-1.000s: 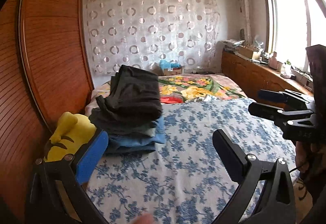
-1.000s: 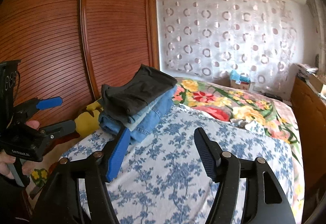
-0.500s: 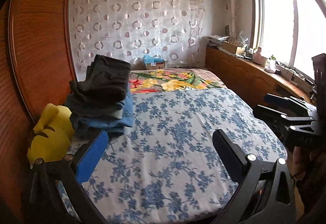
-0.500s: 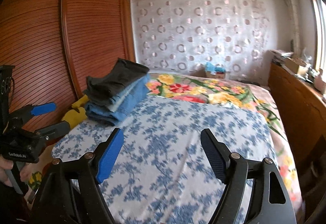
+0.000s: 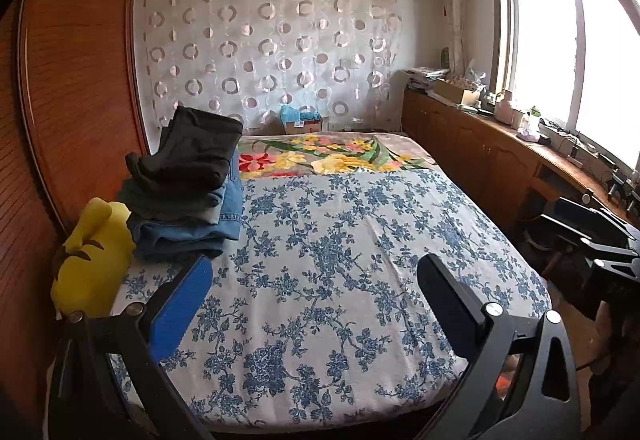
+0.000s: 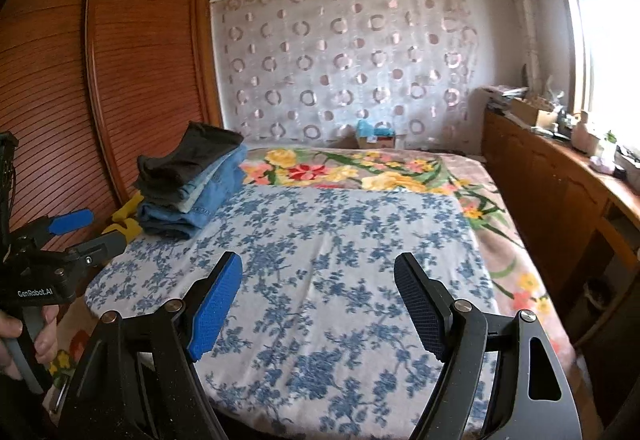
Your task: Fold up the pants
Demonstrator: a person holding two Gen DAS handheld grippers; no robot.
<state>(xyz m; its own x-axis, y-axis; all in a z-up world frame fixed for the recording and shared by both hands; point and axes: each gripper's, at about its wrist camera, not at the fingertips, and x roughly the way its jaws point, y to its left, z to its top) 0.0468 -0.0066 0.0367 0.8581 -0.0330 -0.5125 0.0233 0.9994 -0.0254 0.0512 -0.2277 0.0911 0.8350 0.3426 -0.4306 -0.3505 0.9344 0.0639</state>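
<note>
1. Both tools are up in the air over the near end of the bed (image 5: pixel 360 320), and nothing is in either one.
2. Left gripper (image 5: pixel 316 280): jaws spread wide, blue pad on one finger, black on the other, only the blue-flowered sheet (image 6: pixel 340 260) showing in the gap between them.
3. Right gripper (image 6: pixel 318 280): same story, jaws wide apart and holding nothing, poised above the sheet's near edge.
4. The pants are over on the far left side of the mattress: a folded stack of pants (image 5: pixel 188 196) with dark pairs on top and blue denim underneath, lying next to the wooden wardrobe (image 6: pixel 120 80).
5. From the right wrist view the stack (image 6: pixel 192 180) sits well apart from both grippers, its edge touching the yellow-flowered blanket (image 6: pixel 360 172) that covers the bed's far end.
6. A yellow plush toy (image 5: pixel 94 260) lies just beside the stack, on the near side.
7. In the right wrist view the left gripper shows at the left edge, with the person's hand (image 6: pixel 44 332) wrapped round its handle.
8. Behind it all, a circle-patterned curtain (image 5: pixel 272 52) hangs on the back wall.
</note>
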